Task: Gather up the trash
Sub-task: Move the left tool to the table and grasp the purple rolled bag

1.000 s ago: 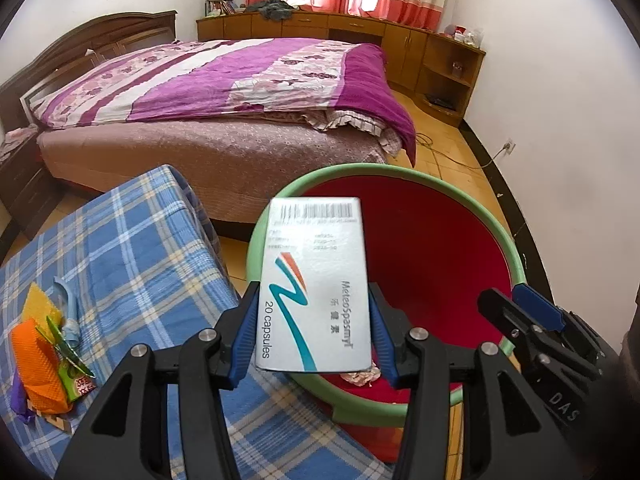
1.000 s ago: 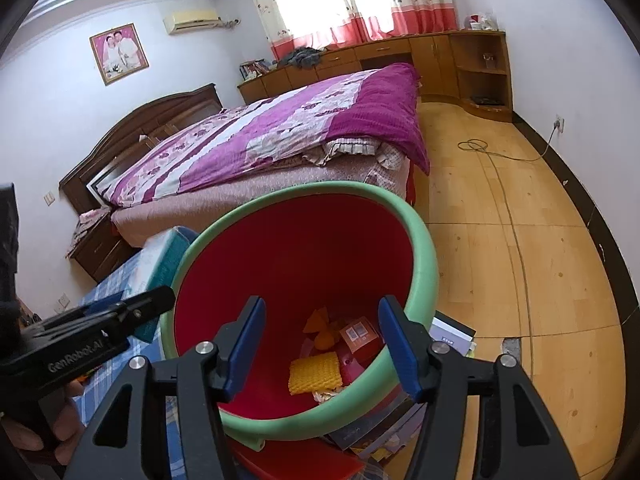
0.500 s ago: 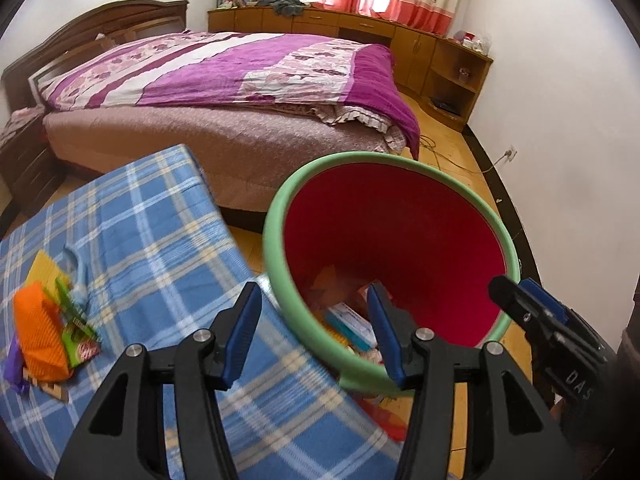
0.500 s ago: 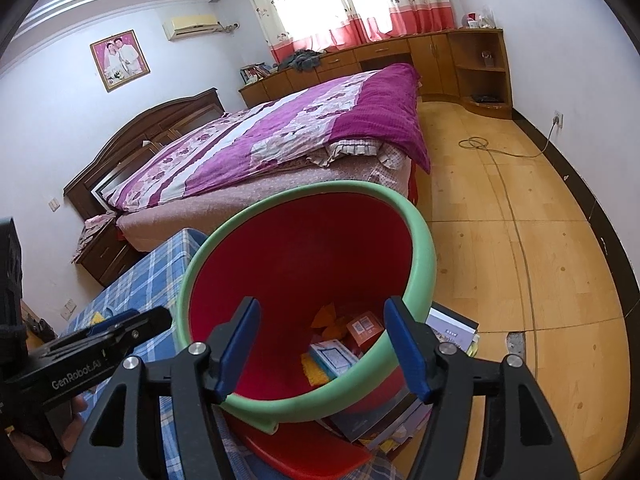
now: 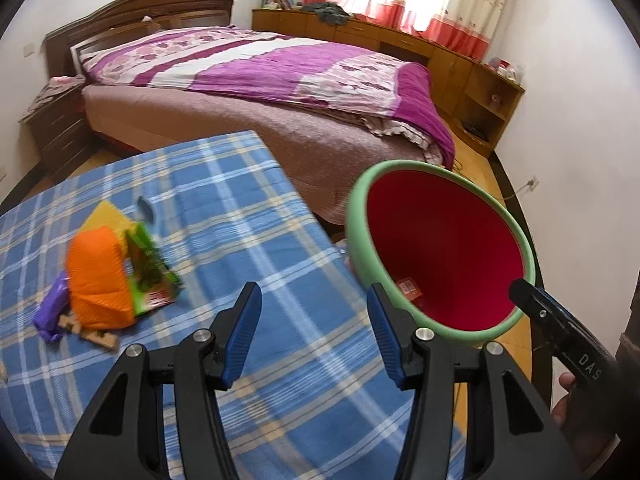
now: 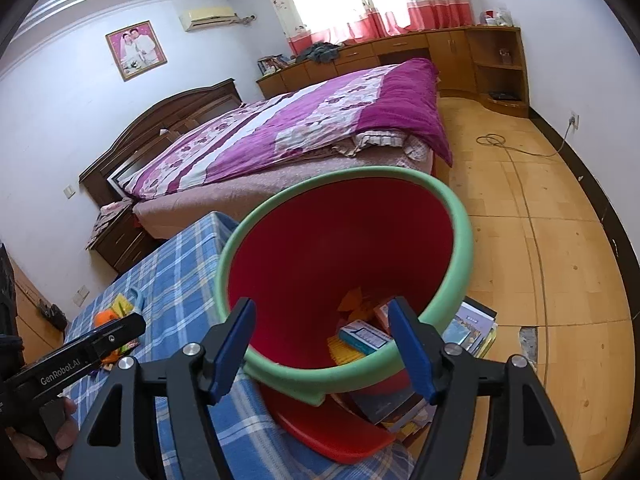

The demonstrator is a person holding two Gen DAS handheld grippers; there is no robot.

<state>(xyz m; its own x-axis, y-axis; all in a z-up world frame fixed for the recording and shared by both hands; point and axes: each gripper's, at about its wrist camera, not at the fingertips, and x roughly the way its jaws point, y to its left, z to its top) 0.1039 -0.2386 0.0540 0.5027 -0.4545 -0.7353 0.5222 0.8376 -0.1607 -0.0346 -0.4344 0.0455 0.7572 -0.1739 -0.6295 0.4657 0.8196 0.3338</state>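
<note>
My left gripper [image 5: 313,300] is open and empty above the blue plaid table [image 5: 248,216]. Left of it lies a trash pile: an orange wrapper [image 5: 98,280], a green packet [image 5: 150,276], a purple wrapper [image 5: 52,312] and a yellow scrap [image 5: 106,216]. The red bin with a green rim [image 5: 440,256] stands off the table's right edge. My right gripper [image 6: 321,312] hovers over the bin [image 6: 460,240] with its jaws opening; its pads press on nothing. In the bin lie a white and blue medicine box [image 6: 364,336] and other scraps.
A bed with a purple quilt [image 5: 304,76] fills the room behind the table. Books [image 6: 472,324] and a red plastic piece [image 6: 332,428] lie on the wooden floor under the bin. A cable [image 6: 516,160] trails across the floor to the wall. Wooden cabinets [image 6: 460,48] line the far wall.
The left gripper let the white medicine box drop into the bin, then swung left over the table toward the trash pile. The right gripper's jaws spread wider above the bin.
</note>
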